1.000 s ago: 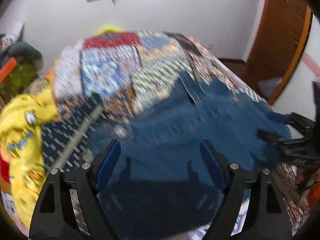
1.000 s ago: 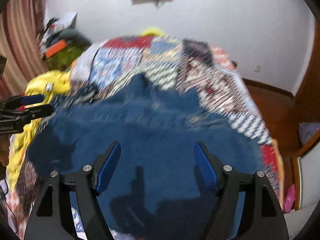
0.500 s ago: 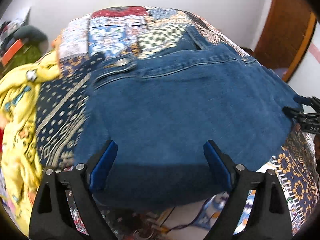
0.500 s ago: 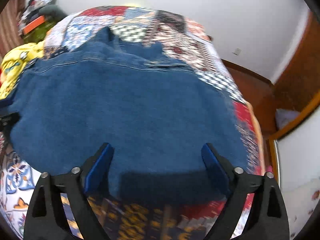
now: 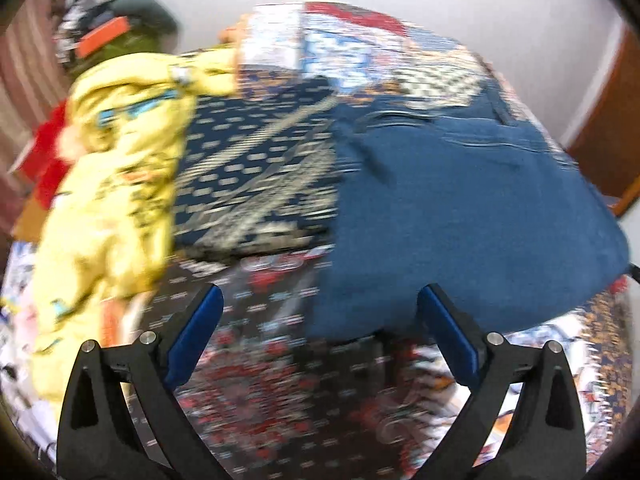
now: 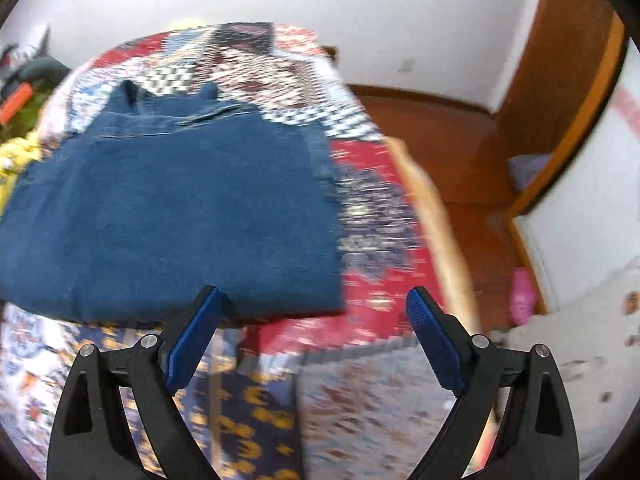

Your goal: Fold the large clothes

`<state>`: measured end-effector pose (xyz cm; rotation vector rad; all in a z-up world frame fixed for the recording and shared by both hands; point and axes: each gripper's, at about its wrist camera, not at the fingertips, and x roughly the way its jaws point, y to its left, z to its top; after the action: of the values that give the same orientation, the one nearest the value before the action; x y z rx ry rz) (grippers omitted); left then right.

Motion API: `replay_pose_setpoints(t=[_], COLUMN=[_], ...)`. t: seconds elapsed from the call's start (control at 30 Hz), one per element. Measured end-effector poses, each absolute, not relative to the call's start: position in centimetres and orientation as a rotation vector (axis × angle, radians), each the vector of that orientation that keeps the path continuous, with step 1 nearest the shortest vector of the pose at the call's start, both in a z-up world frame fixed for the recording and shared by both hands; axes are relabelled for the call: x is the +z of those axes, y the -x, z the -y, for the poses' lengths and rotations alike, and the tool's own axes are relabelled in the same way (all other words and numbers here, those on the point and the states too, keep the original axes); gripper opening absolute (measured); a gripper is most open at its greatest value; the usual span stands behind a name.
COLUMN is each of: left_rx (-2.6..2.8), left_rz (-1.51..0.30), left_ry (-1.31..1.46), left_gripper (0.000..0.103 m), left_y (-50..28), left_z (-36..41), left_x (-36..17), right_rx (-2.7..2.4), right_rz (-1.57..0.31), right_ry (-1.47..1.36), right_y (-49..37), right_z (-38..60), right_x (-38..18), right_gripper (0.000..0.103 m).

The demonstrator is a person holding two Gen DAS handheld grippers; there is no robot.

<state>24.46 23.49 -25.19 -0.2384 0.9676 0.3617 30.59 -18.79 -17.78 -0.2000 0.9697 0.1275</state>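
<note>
Folded blue jeans (image 5: 460, 208) (image 6: 168, 208) lie flat on a patchwork bedspread (image 5: 256, 176) (image 6: 372, 208). In the left wrist view my left gripper (image 5: 318, 312) hovers at the jeans' near left corner, its jaws still opening, with only the denim's edge and bedspread showing between them. In the right wrist view my right gripper (image 6: 312, 312) stands open over the jeans' near right corner and the red patch of bedspread; nothing is gripped.
A yellow printed garment (image 5: 116, 184) is heaped on the bed to the left of the jeans. Clutter with an orange item (image 5: 102, 36) sits beyond it by the wall. The bed's right edge drops to a wooden floor (image 6: 452, 132); a pink thing (image 6: 524, 296) lies there.
Both grippers have drawn apart, the left toward the jeans' left side and the right toward their right edge. Both sets of jaws have widened. The jeans now lie flat and still.
</note>
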Motion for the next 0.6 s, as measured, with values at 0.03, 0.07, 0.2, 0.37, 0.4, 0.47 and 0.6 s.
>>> replay_pose_setpoints(t=[0.03, 0.07, 0.2, 0.37, 0.4, 0.47, 0.6], left_rx=[0.401, 0.416, 0.418, 0.29, 0.247, 0.165, 0.031], left_rz=[-0.973, -0.975, -0.929, -0.871, -0.863, -0.858, -0.851], left_ry=[0.246, 0.257, 0.369, 0.48, 0.518, 0.592, 0.761], left_gripper=[0.1, 0.1, 0.1, 0.1, 0.1, 0.1, 0.1], left_y=[-23.7, -23.4, -20.5, -19.5, -19.5, -20.3, -21.9], left_z=[-24.3, -24.8, -26.2, -24.7, -24.2, -23.4, -22.3], left_x=[-25.1, -25.1, -23.9, -22.6, -22.6, -22.8, -24.4], right_rx=[0.12, 0.121, 0.119, 0.155, 0.17, 0.193, 0.235], right_rz=[-0.958, -0.95, -0.911, -0.847, -0.834, -0.816, -0.78], right_ry=[0.223, 0.239, 0.279, 0.284, 0.279, 0.271, 0.265], right_y=[-30.2, -29.8, -28.2, -26.7, -26.3, -26.0, -25.3], right_z=[18.8, 18.9, 19.1, 18.3, 18.0, 17.1, 15.2], right_x=[-17.5, -17.1, -15.7, -13.3, -12.9, -12.3, -11.7], right_gripper=[0.091, 0.091, 0.091, 0.091, 0.092, 0.092, 0.094])
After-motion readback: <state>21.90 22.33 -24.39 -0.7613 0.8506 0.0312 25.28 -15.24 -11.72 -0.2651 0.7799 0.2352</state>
